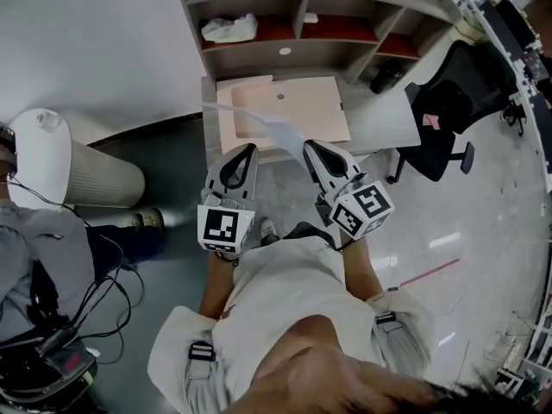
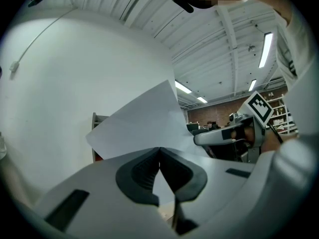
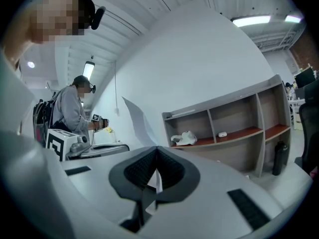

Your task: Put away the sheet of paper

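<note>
– Two grippers are held up side by side over the desk [image 1: 319,115]. How are the fingers of the left gripper [image 2: 159,148] set?

– They are pressed fully together, and the sheet of paper [image 2: 142,126] is pinched between them near its edge. The same is seen at the right gripper [image 3: 157,147]: no gap is left at the tips, and the sheet is clamped there too. From that side it is seen almost edge-on.

– Where is the sheet placed?

– It is held in the air by both grippers, above the front edge of the desk, and the tabletop is not touched by it. In the head view it is spread from the tips toward 11 o'clock, with a slight curl.

– What is found around it?

– A shelf unit [image 1: 328,54] is set behind the desk at 12 o'clock, and a crumpled white thing [image 1: 228,28] is laid in its left compartment. A black office chair [image 1: 444,110] is parked at 2 o'clock. Another person [image 1: 39,266] is seen at 8 o'clock, beside a white cylinder [image 1: 73,175].
</note>
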Motion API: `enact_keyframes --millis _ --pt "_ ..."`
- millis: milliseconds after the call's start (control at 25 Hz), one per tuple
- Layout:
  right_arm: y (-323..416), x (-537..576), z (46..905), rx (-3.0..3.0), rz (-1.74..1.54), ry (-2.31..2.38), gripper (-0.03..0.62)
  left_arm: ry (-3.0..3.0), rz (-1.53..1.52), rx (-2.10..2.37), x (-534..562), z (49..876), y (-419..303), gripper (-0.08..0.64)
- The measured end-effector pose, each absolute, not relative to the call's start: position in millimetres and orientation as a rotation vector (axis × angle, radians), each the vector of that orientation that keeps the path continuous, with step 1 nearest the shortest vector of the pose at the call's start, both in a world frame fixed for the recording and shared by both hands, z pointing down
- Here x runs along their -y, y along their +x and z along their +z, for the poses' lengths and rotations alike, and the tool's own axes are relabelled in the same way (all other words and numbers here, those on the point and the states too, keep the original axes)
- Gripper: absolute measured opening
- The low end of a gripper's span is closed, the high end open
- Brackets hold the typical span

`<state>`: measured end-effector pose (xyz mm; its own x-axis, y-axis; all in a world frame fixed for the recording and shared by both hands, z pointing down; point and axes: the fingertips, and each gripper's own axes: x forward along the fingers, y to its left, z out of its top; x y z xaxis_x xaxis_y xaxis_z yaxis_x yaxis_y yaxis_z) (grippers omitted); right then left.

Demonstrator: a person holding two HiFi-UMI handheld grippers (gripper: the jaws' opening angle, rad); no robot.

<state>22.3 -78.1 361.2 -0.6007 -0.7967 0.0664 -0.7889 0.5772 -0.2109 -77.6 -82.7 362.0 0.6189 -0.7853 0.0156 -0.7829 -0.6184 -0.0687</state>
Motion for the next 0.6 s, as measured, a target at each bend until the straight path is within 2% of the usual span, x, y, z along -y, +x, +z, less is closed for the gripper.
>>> enact_keyframes --millis 600 --pt "21 130 389 -2.783 -0.433 -1.363 0.018 -2.8 -0.13 -1.359 131 384 -72 0.021"
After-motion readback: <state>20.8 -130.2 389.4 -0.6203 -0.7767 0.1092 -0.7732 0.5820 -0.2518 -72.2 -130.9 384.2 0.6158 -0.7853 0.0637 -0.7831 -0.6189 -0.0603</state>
